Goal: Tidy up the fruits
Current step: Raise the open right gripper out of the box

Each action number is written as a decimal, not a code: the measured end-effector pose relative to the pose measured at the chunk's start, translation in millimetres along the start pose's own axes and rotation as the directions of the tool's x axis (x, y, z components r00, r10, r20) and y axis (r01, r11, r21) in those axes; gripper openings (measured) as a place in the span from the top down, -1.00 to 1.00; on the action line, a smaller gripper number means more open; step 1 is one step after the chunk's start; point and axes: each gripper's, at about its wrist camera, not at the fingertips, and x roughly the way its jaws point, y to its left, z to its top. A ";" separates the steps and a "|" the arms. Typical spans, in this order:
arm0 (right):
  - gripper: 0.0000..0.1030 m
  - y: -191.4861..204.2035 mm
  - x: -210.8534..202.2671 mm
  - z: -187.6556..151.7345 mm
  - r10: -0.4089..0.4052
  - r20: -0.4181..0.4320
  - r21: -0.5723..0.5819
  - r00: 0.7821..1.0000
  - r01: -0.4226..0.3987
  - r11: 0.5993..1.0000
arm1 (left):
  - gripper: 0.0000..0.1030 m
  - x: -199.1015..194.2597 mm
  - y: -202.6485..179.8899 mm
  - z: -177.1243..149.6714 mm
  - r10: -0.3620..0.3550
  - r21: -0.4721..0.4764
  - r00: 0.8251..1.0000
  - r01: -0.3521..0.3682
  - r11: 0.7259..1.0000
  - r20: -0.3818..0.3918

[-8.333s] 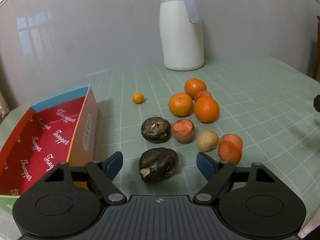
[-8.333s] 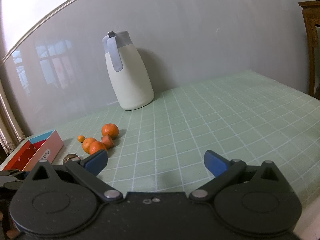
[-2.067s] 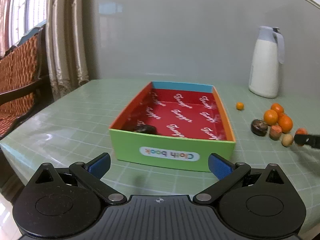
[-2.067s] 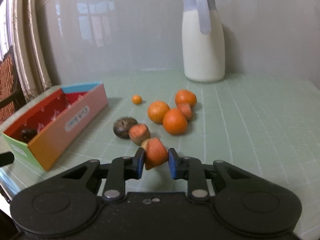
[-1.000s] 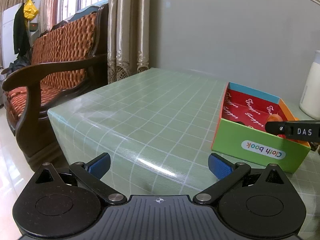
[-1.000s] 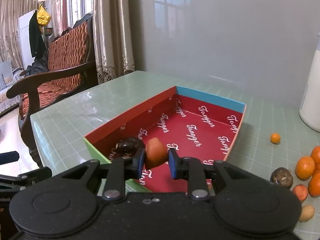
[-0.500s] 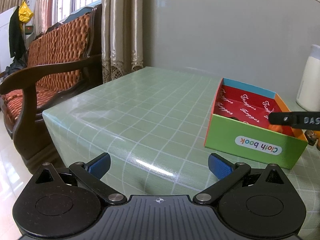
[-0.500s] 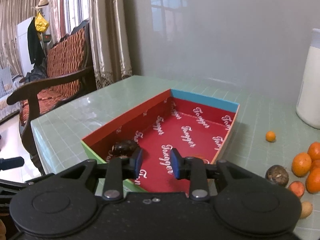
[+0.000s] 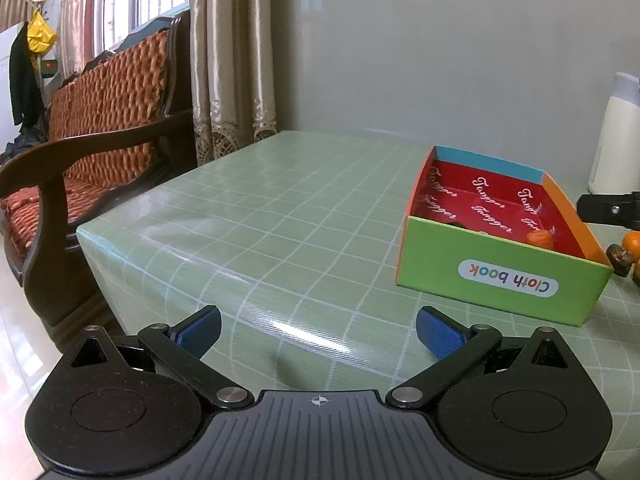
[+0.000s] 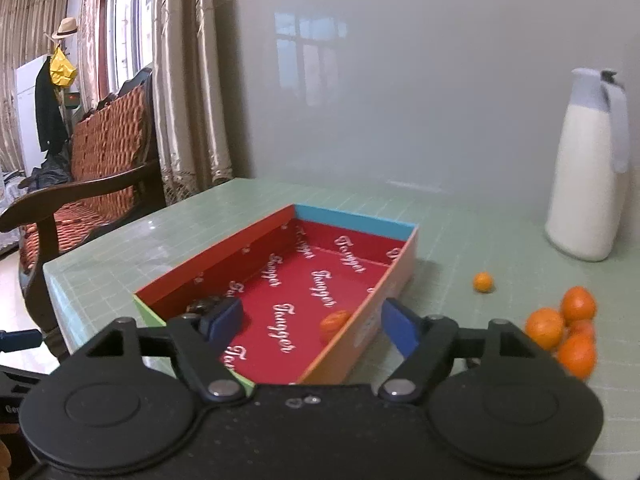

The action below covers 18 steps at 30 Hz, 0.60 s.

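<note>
The open box (image 10: 352, 222) with a red printed floor lies on the green checked table; in the left wrist view its green "Cloth book" wall (image 9: 496, 280) faces me. An orange-red fruit (image 10: 335, 323) lies inside by the right wall and also shows in the left wrist view (image 9: 539, 237). A dark brown fruit (image 10: 204, 304) lies in the near left corner. My right gripper (image 10: 311, 322) is open and empty above the box's near end. My left gripper (image 9: 318, 332) is open and empty, low over the table left of the box. Several oranges (image 10: 560, 328) and a small one (image 10: 483, 282) lie right of the box.
A white jug (image 10: 586, 168) stands at the back right by the wall. A wooden chair (image 9: 92, 148) with an orange cushion stands beyond the table's left edge. A dark fruit (image 9: 619, 255) lies just right of the box. The right gripper's finger (image 9: 608, 210) shows at the right edge.
My right gripper has opened and let go of the orange-red fruit, which now lies in the box; it has drawn back and turned right. The left gripper has shifted slightly and stays open.
</note>
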 end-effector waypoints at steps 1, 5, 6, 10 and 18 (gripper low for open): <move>-0.66 -3.6 -2.9 -0.5 -0.009 0.008 0.003 1.000 0.009 1.000 | -1.00 -0.3 -1.6 0.4 -0.002 0.003 1.000 0.002 1.000 0.002; -0.78 -19.7 -11.0 -3.3 -0.046 0.028 0.013 0.999 0.045 0.999 | -1.00 -2.6 -10.2 0.8 -0.011 0.025 1.000 0.011 1.000 0.009; -0.85 -23.6 -13.3 -4.3 -0.057 0.031 0.020 0.998 0.056 0.998 | -1.00 -3.0 -12.4 1.2 -0.014 0.031 1.000 0.014 0.999 0.009; -0.97 -44.1 -21.5 -7.6 -0.105 0.043 0.057 0.994 0.102 0.993 | -1.00 -8.8 -23.6 3.9 -0.024 0.061 1.000 0.023 0.998 0.020; -1.00 -85.7 -36.5 -15.9 -0.211 0.046 0.149 0.976 0.202 0.968 | -0.99 -27.6 -56.1 19.6 -0.089 0.123 0.995 0.082 0.989 0.053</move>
